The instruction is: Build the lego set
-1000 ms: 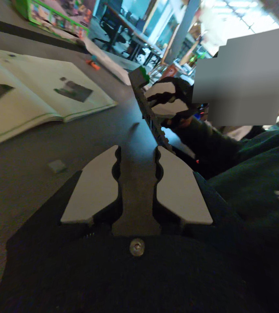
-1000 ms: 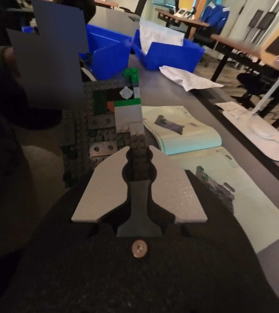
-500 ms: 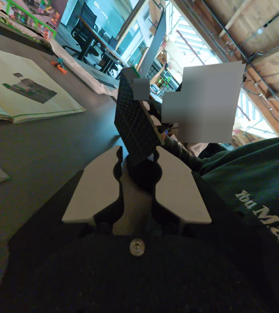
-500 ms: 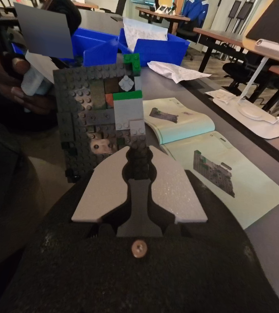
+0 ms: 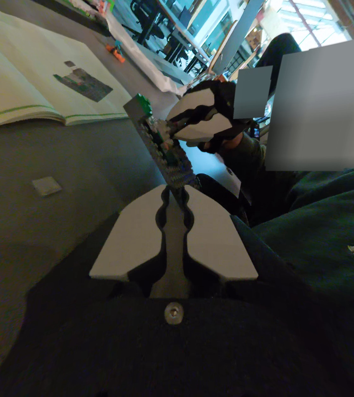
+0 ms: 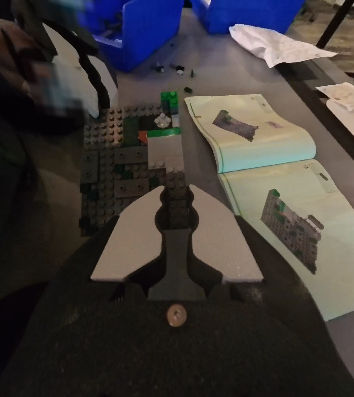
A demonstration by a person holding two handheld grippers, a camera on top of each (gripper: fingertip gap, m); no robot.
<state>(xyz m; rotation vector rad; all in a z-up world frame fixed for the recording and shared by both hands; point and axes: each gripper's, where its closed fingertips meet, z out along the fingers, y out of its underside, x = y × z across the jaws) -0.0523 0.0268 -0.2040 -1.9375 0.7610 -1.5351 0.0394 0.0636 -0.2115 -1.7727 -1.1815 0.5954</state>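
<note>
The lego build, a dark grey studded plate with green and pale pieces on it, stands on edge in your left wrist view, tilted away above the grey table. Your left gripper has its jaws drawn in to a narrow gap, pinching the plate's near edge between the fingertips. Farther off, your right gripper has its pale fingers clamped on the plate's upper part. An open instruction booklet lies on the table to the left, with a small grey tile near it and an orange piece beyond.

In your right wrist view the lego build faces you stud-side up, with a green corner piece at its far end. Your right gripper is nearly closed around a dark strip of bricks on the plate's right edge. Your left gripper's pale fingers meet the plate's far left corner; blur hides how far they are parted here. The instruction booklet lies just beside the build on the right. Blue bins and a crumpled white paper sit beyond, with small dark loose pieces between.
</note>
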